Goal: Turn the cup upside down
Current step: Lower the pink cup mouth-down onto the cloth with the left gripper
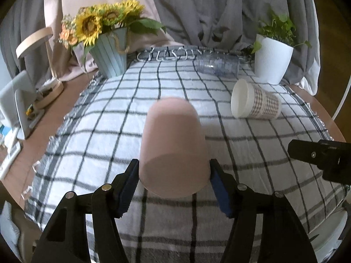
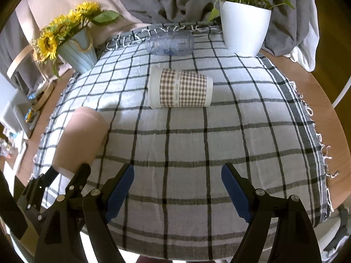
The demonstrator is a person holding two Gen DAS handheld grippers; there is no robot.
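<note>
A pink cup [image 1: 173, 146] is held between the blue pads of my left gripper [image 1: 174, 173], its closed base pointing away from the camera and its rim end near the pads, just over the checked cloth. It also shows at the left of the right wrist view [image 2: 81, 138], with the left gripper around its lower part. My right gripper [image 2: 177, 188] is open and empty above the cloth, near the front edge. Its black body shows at the right of the left wrist view [image 1: 322, 157].
A houndstooth paper cup [image 2: 182, 89] lies on its side mid-table; it also shows in the left wrist view [image 1: 254, 102]. A clear plastic cup [image 2: 170, 43] lies at the back. A sunflower vase [image 1: 109, 54] stands back left, a white plant pot [image 2: 243, 28] back right. The checked cloth [image 2: 186, 144] covers a round table.
</note>
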